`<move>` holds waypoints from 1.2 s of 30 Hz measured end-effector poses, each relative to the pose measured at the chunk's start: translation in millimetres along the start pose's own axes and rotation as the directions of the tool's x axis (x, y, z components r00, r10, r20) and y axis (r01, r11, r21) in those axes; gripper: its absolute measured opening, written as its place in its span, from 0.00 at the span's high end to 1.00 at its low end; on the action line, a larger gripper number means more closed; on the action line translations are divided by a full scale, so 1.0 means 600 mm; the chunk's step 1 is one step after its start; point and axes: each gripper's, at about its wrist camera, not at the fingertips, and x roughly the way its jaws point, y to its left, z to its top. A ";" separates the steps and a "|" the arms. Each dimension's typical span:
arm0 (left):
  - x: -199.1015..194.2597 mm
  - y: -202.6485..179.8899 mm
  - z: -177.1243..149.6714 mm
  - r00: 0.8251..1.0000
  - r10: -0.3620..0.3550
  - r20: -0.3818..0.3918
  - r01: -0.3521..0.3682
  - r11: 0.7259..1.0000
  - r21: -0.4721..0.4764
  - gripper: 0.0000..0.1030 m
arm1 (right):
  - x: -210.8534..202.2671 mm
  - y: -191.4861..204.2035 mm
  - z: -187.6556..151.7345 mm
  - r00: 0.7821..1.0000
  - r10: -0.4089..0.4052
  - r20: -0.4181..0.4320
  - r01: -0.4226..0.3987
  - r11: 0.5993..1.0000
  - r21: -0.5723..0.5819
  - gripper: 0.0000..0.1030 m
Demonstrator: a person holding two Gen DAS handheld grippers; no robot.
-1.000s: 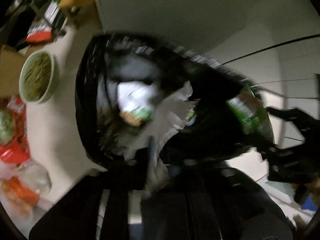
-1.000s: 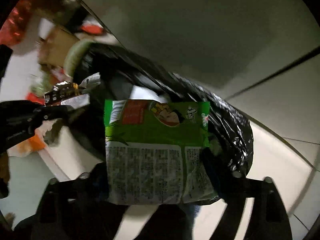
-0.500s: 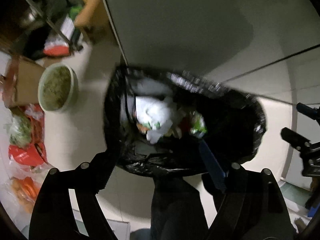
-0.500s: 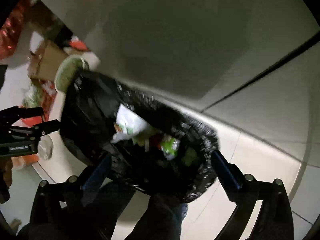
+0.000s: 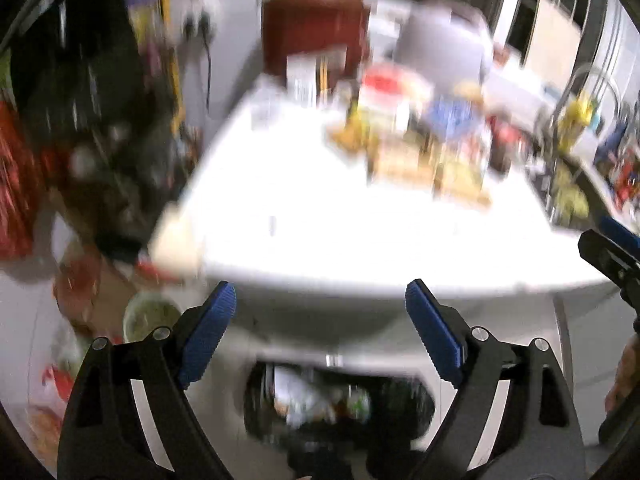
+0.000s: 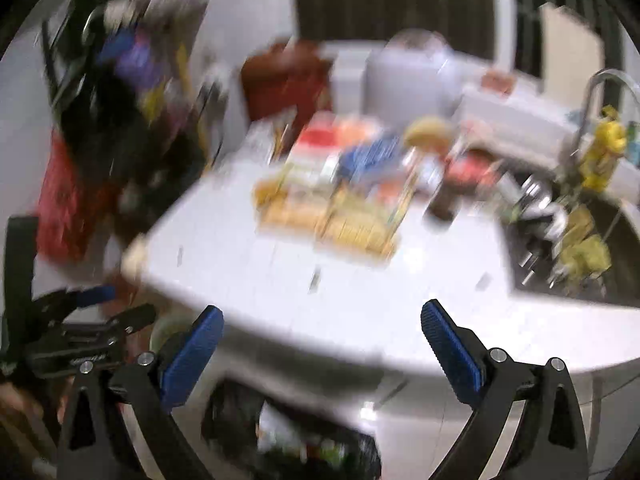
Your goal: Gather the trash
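The black trash bag, with wrappers and paper inside, sits on the floor low in the left wrist view, below my left gripper. That gripper's jaws are opening and nothing is between them. The right wrist view shows the same bag under my right gripper, which is open and empty. Both grippers face a white countertop from above its front edge. Blurred food packets are piled at its back.
A sink with a tap and dishes lies at the counter's right end. A red pot and a white appliance stand at the back. On the floor at the left are a green bowl and red bags.
Both grippers let their wrappers fall into the bag, opened wide, and rose sharply. The views swung up from the bag's mouth to the countertop.
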 end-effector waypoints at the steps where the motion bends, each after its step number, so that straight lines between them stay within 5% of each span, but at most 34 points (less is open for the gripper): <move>1: -0.015 -0.010 0.028 0.999 0.006 0.053 -0.006 1.000 0.012 0.18 | -0.017 -0.010 0.029 0.998 -0.019 0.051 0.018 1.000 0.023 0.05; 5: -0.046 -0.050 0.098 0.988 0.015 0.152 -0.020 0.999 0.033 0.18 | -0.062 -0.053 0.112 0.978 -0.112 0.174 0.095 0.990 0.103 0.05; 11: -0.086 -0.093 0.153 0.970 0.023 0.244 -0.046 0.995 0.089 0.18 | -0.094 -0.089 0.170 0.960 -0.151 0.235 0.124 0.984 0.128 0.05; 23: -0.111 -0.121 0.196 0.952 0.046 0.302 -0.073 0.994 0.079 0.18 | -0.108 -0.093 0.190 0.944 -0.192 0.267 0.164 0.979 0.124 0.05; 36: -0.110 -0.124 0.207 0.950 0.077 0.303 -0.101 0.993 0.063 0.18 | -0.089 -0.102 0.184 0.958 -0.173 0.227 0.147 0.981 0.127 0.05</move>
